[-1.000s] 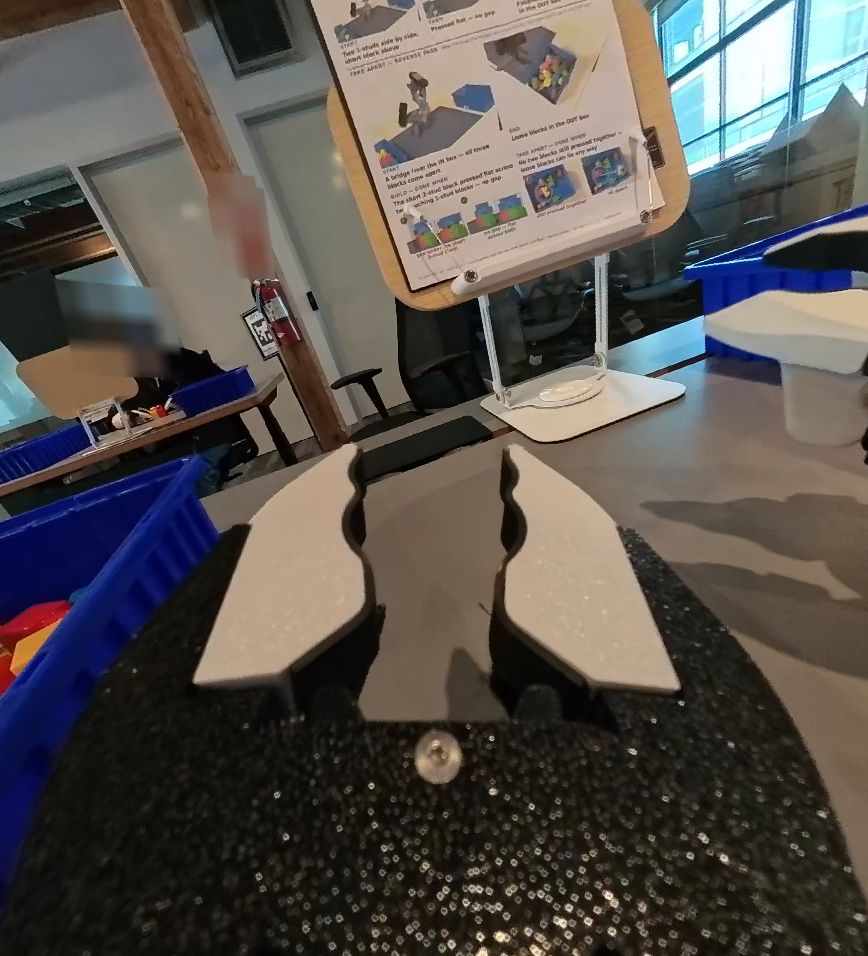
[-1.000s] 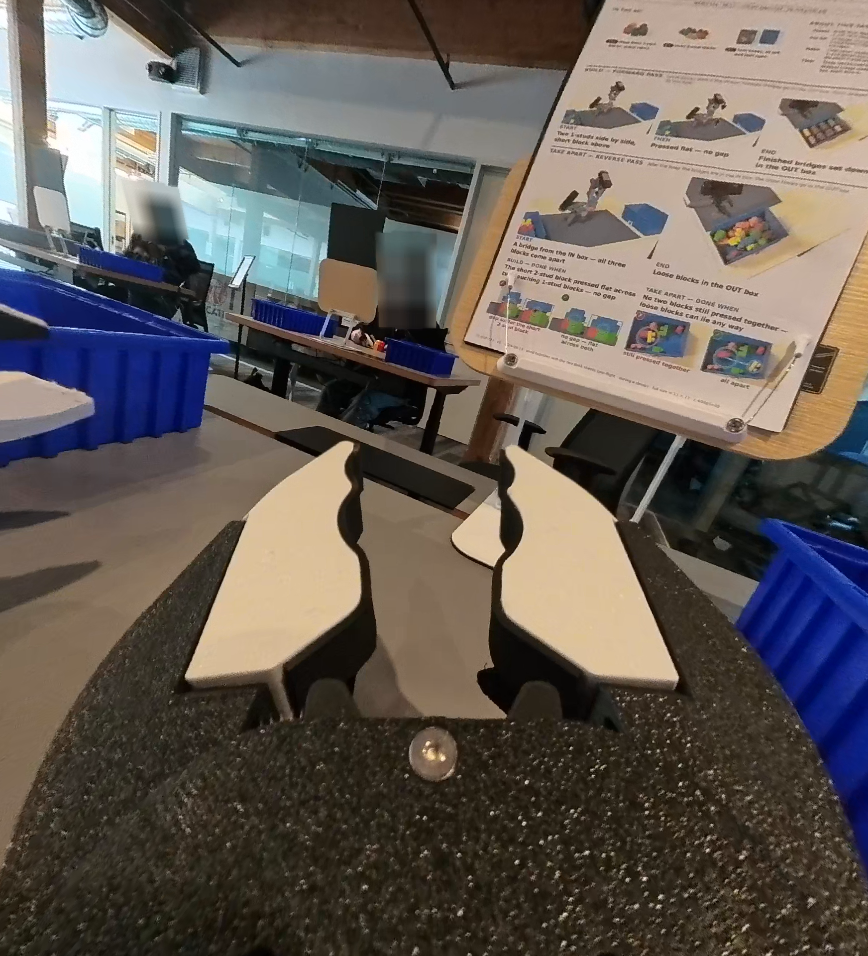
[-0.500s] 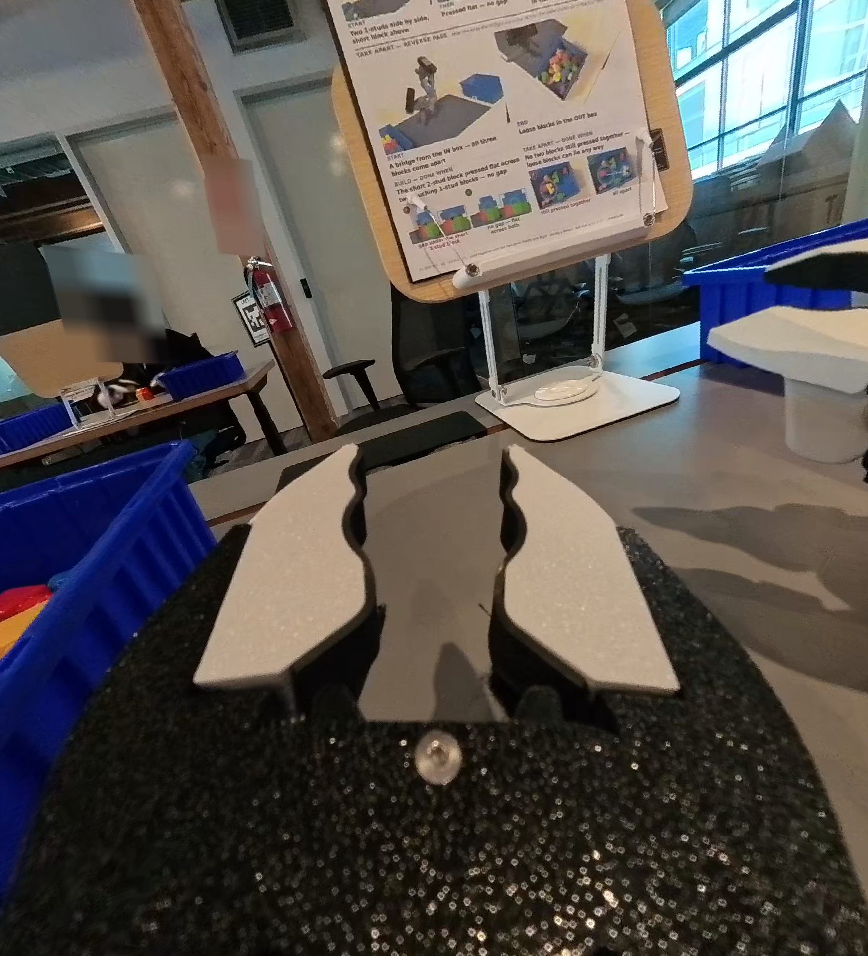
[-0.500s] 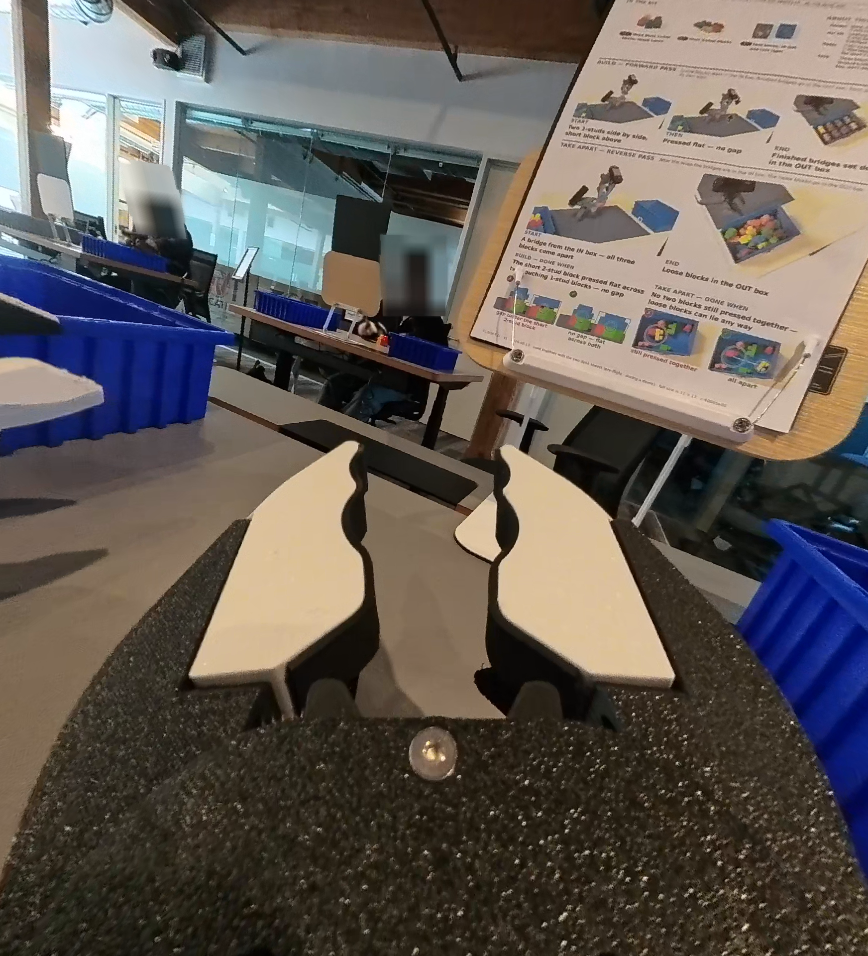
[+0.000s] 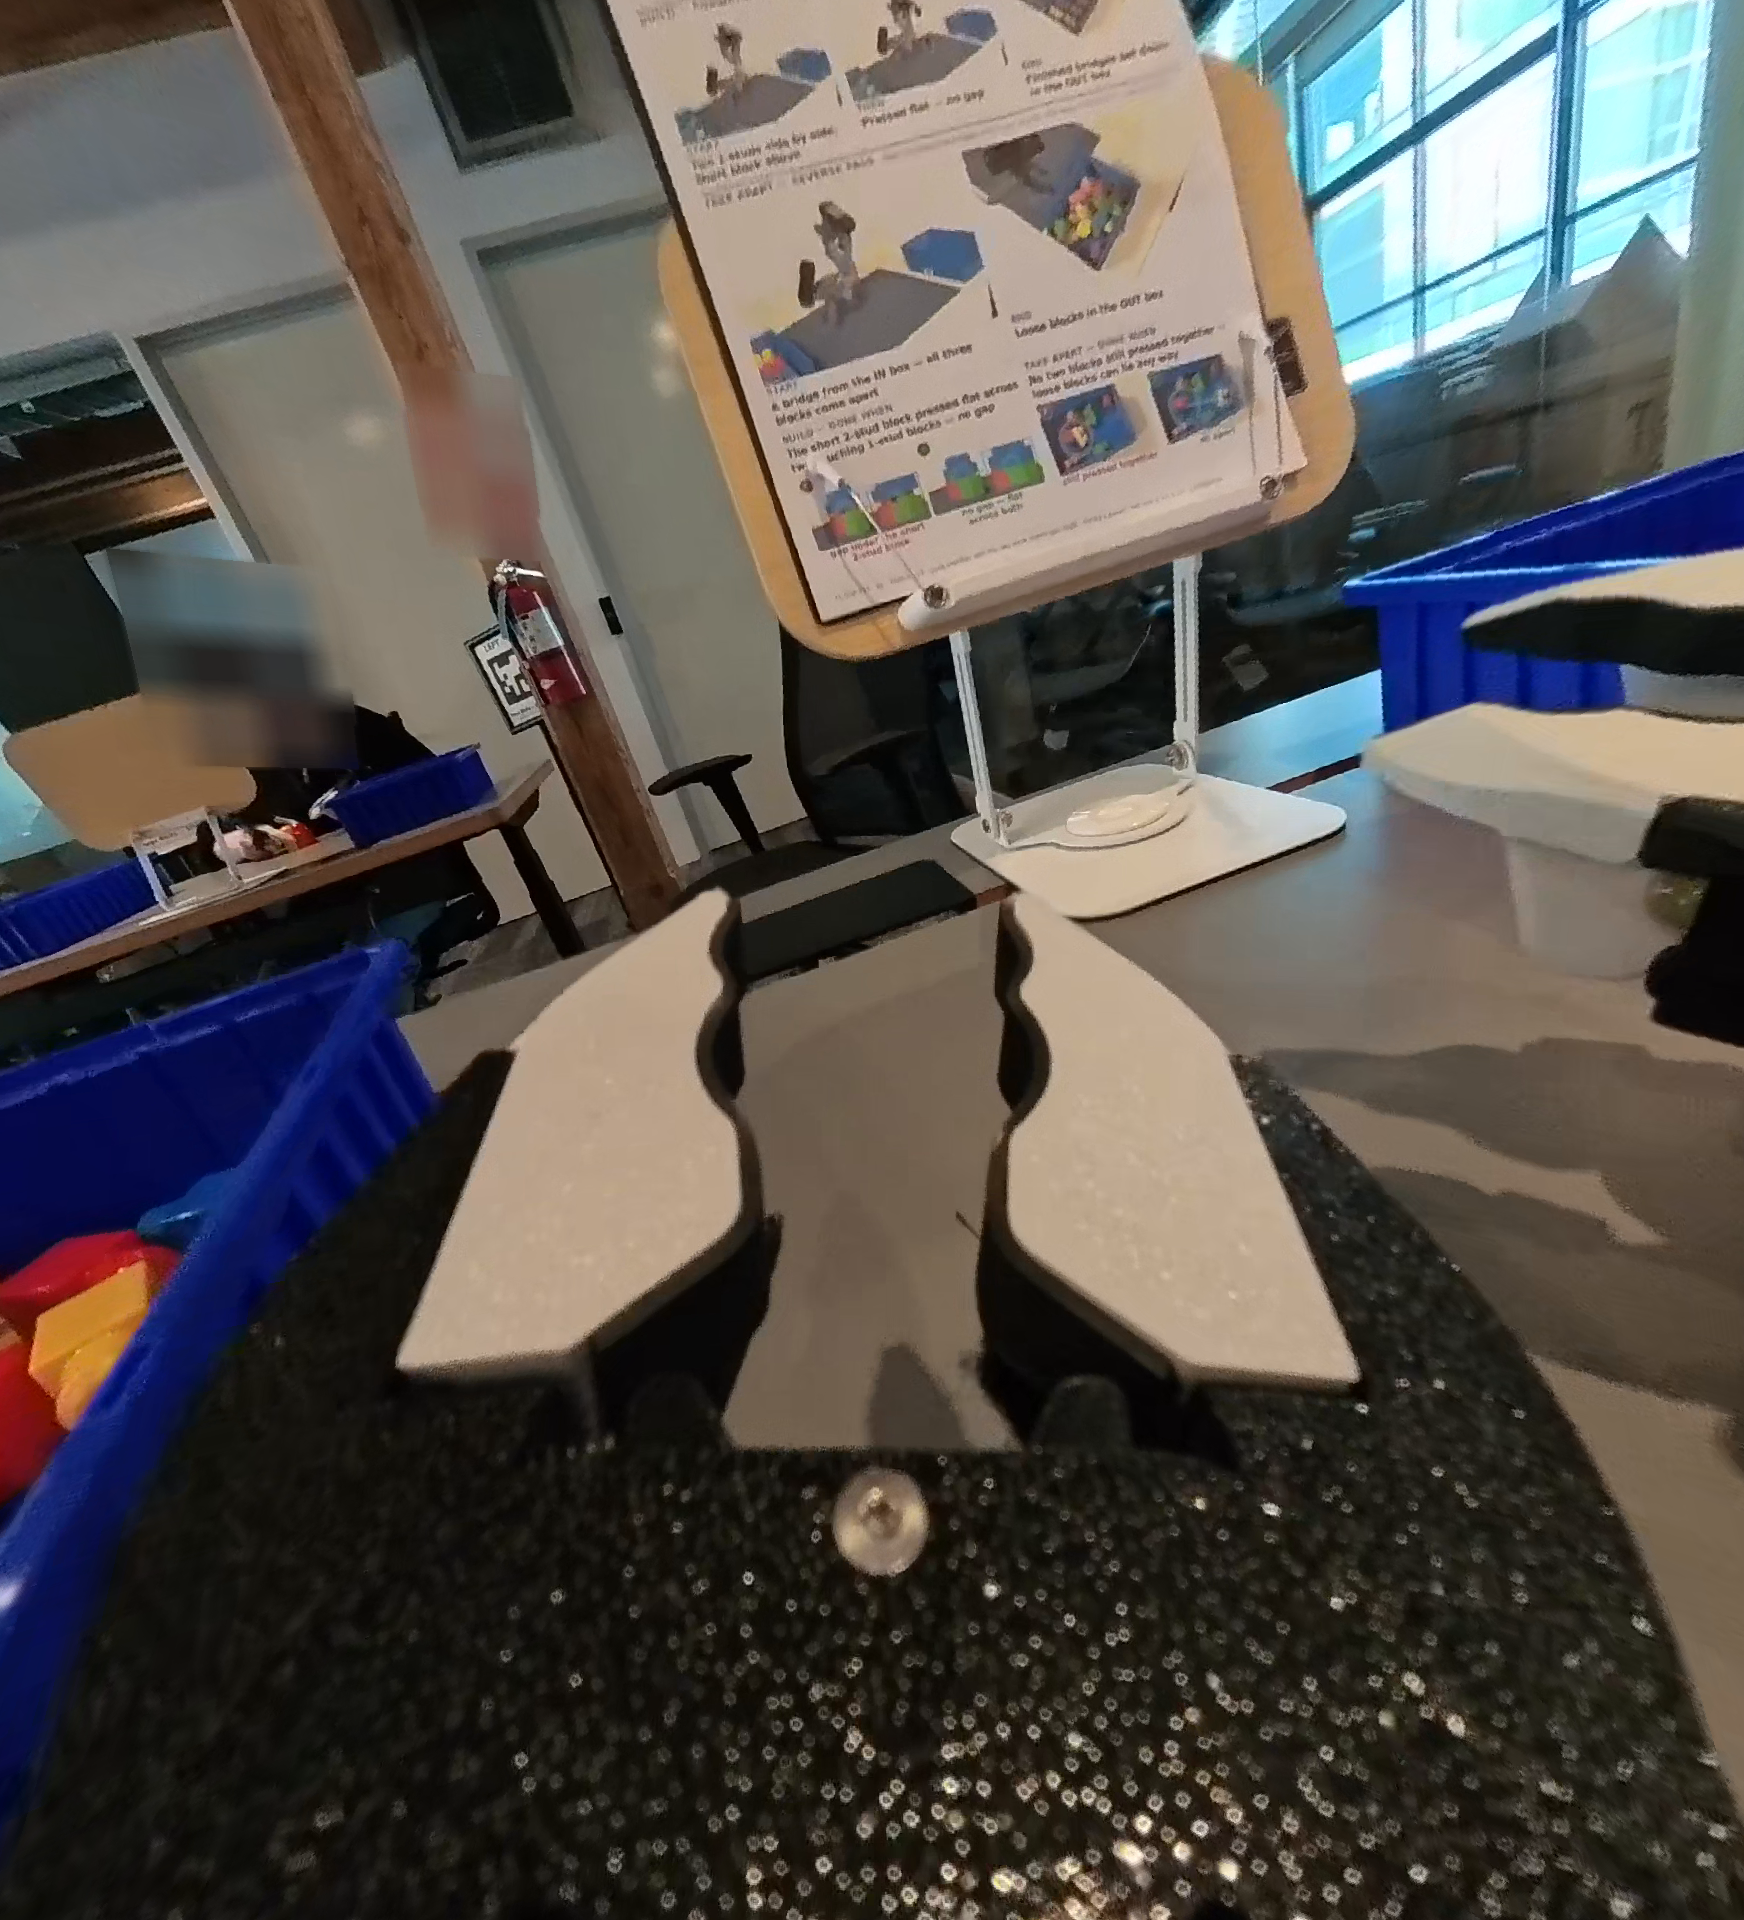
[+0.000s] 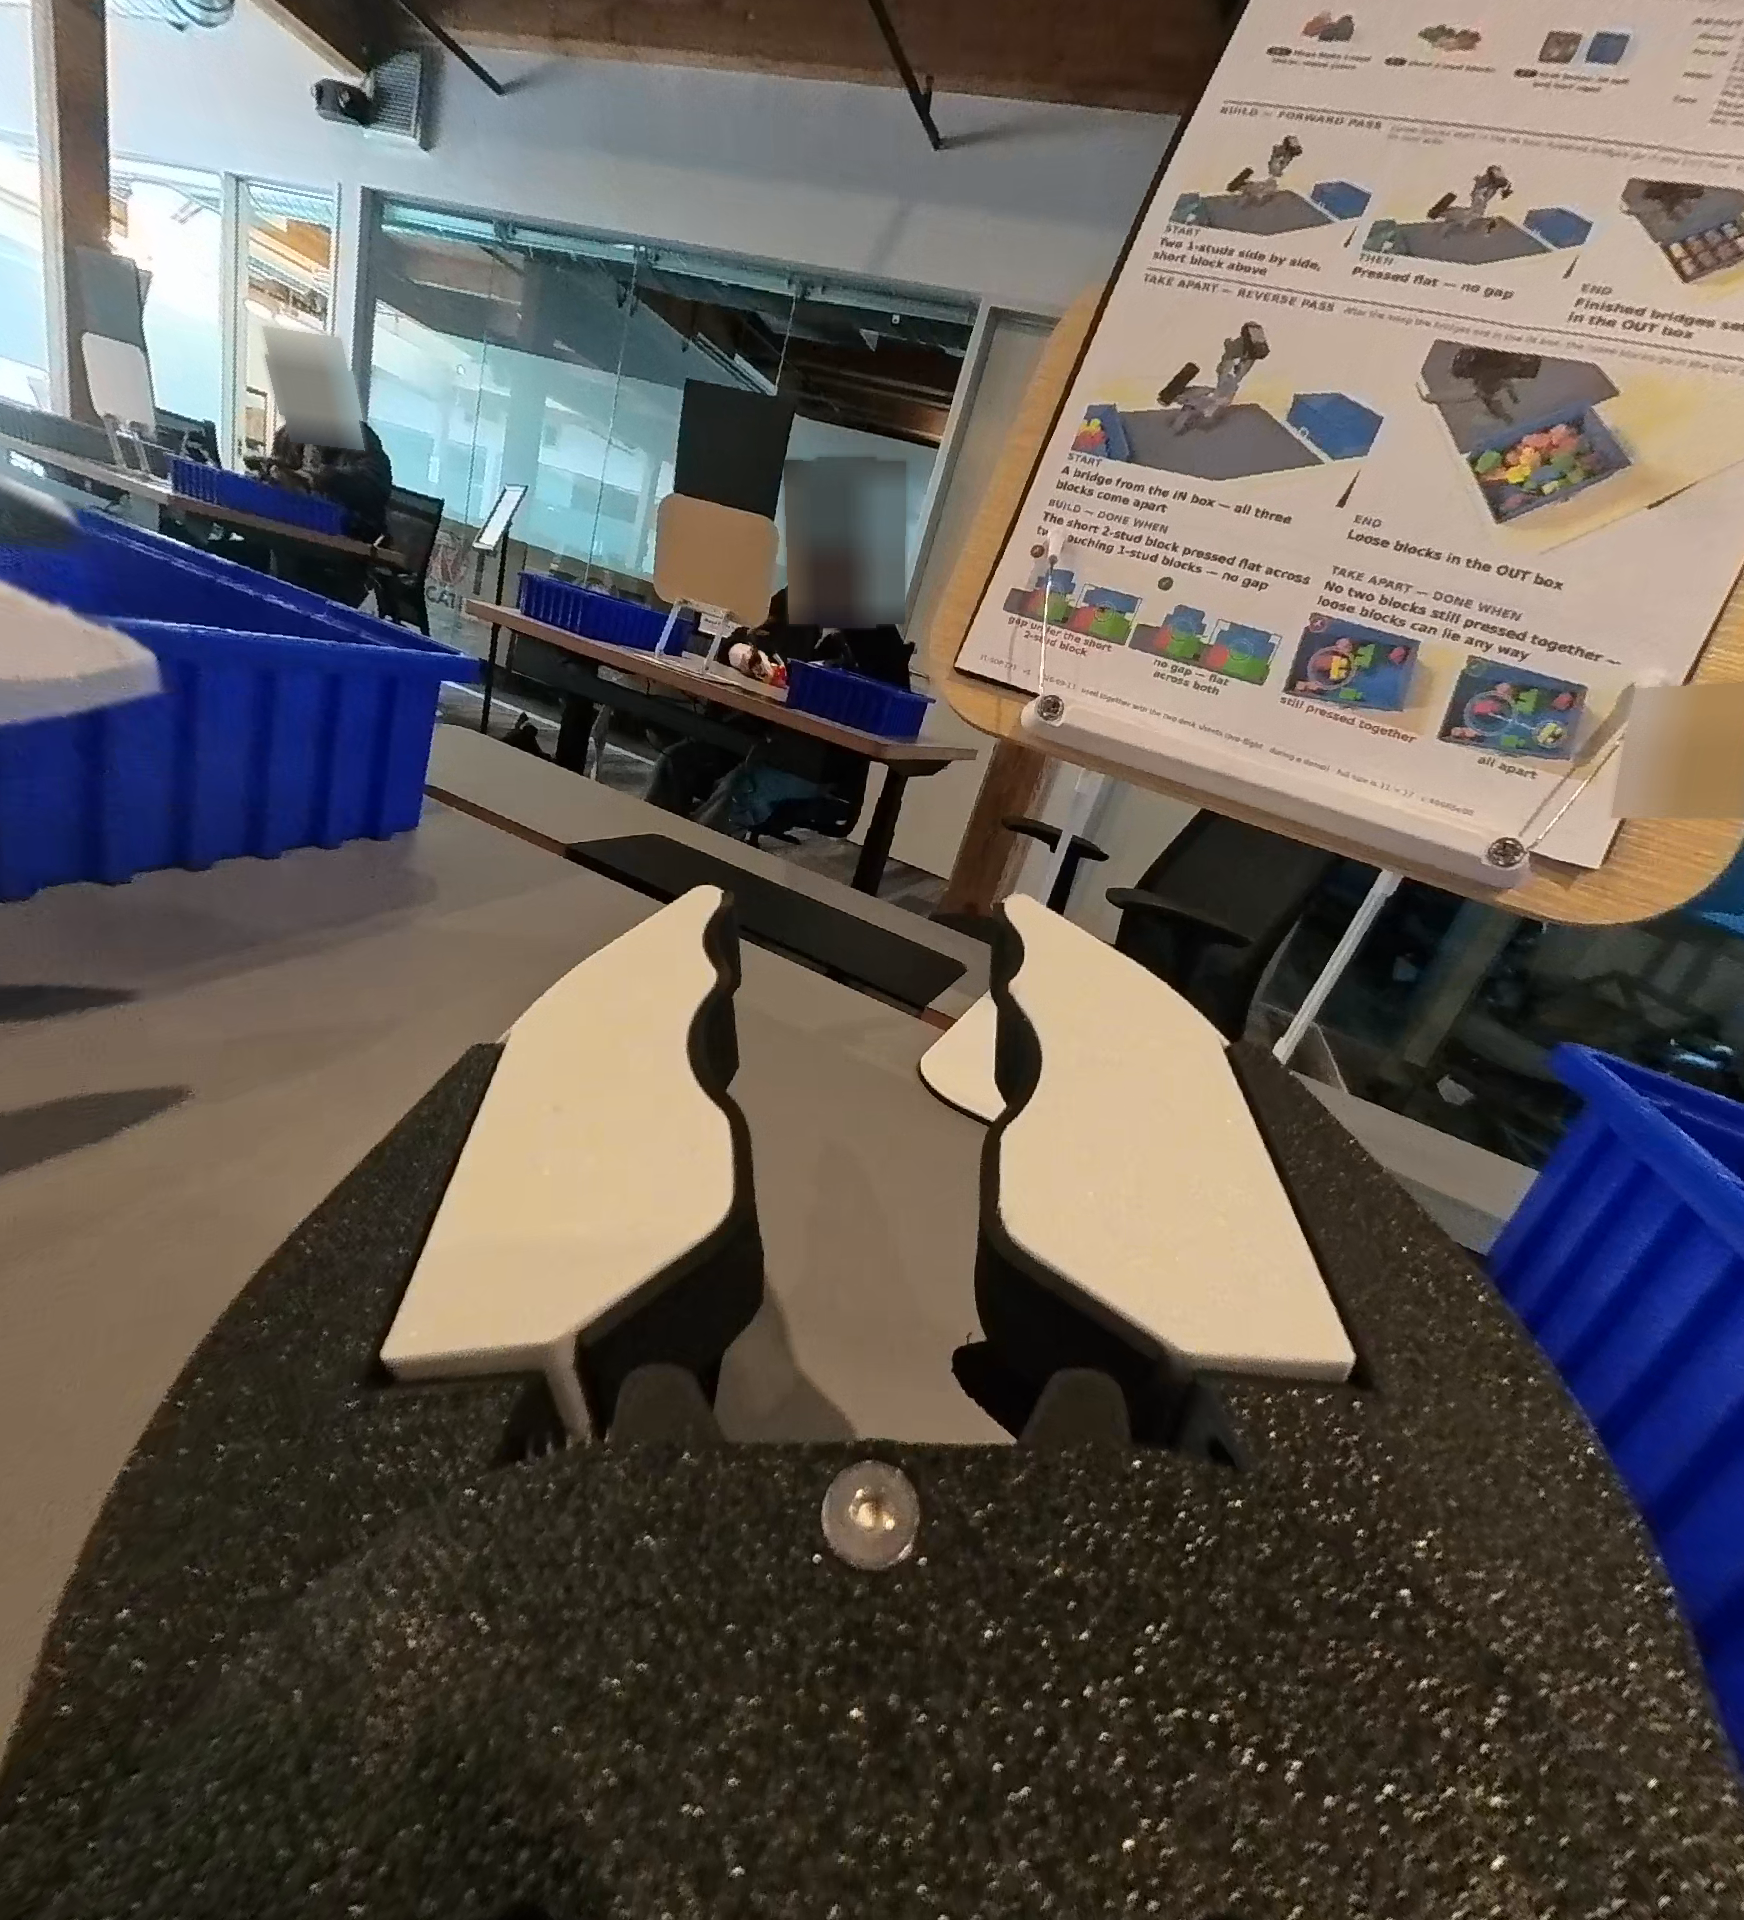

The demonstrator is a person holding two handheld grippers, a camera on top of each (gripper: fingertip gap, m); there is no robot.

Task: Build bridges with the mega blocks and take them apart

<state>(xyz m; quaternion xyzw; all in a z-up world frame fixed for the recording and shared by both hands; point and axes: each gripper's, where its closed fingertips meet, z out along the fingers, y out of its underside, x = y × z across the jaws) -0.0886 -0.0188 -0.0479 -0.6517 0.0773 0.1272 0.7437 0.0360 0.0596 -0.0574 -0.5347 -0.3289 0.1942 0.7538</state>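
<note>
- Left gripper (image 5: 860, 935) released, holding nothing; one blue bin (image 5: 224, 1101) just left of it with red and yellow blocks (image 5: 37, 1351).
- Right gripper (image 6: 863, 935) released too, empty; one blue bin (image 6: 1678, 1299) to its right.

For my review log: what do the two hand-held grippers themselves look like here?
Both match: the left hand-held gripper and right hand-held gripper each have two flat, pale grey-white fingers with wavy black-lined inner edges, set in a rounded, black, speckled foam-like body with one silver screw. No cables, markings or sleeves show.
</note>
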